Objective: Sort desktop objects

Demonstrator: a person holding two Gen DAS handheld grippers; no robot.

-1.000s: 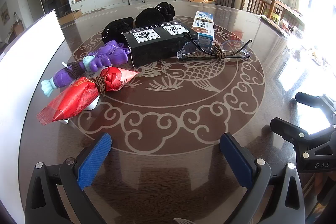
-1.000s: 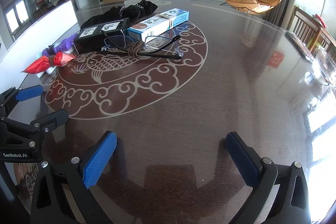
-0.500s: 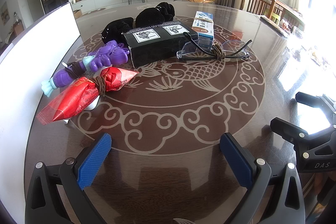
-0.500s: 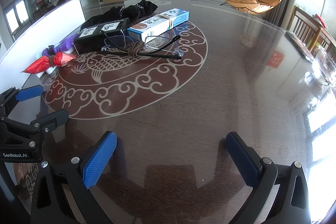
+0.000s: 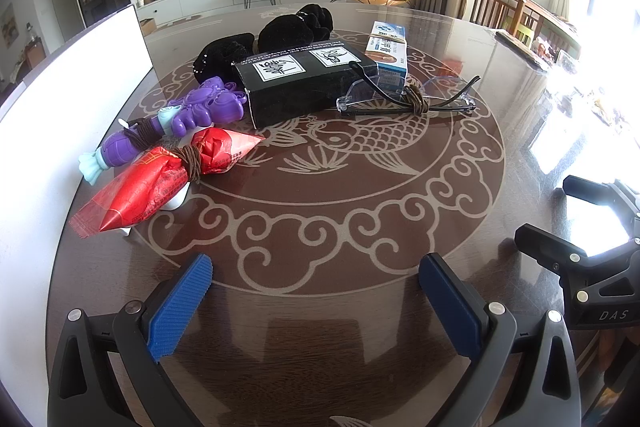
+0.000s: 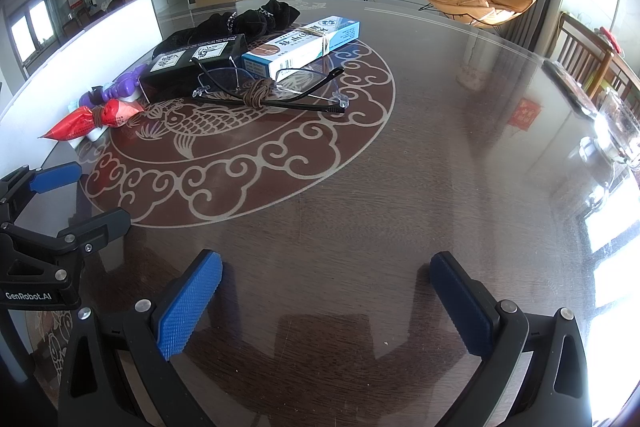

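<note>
On the round dark table (image 5: 340, 227) lie a red snack packet (image 5: 160, 179) tied with brown cord, a purple toy (image 5: 180, 115), a black box (image 5: 308, 79), a blue-and-white carton (image 5: 388, 55), clear glasses (image 5: 408, 97) bound with cord, and black cloth (image 5: 280, 35) behind. In the right wrist view the glasses (image 6: 272, 91), carton (image 6: 304, 41), black box (image 6: 192, 65) and red packet (image 6: 92, 119) sit far left. My left gripper (image 5: 316, 295) is open near the front edge, holding nothing. My right gripper (image 6: 324, 291) is open too, over bare table.
A white board (image 5: 52, 115) stands along the table's left side. The right gripper's body (image 5: 592, 259) shows at the left wrist view's right edge. Glassware (image 6: 616, 131) sits at the table's far right. Chairs and a TV stand lie beyond.
The white board on the left has shifted further in along the table's edge. Both grippers and the objects have stayed put.
</note>
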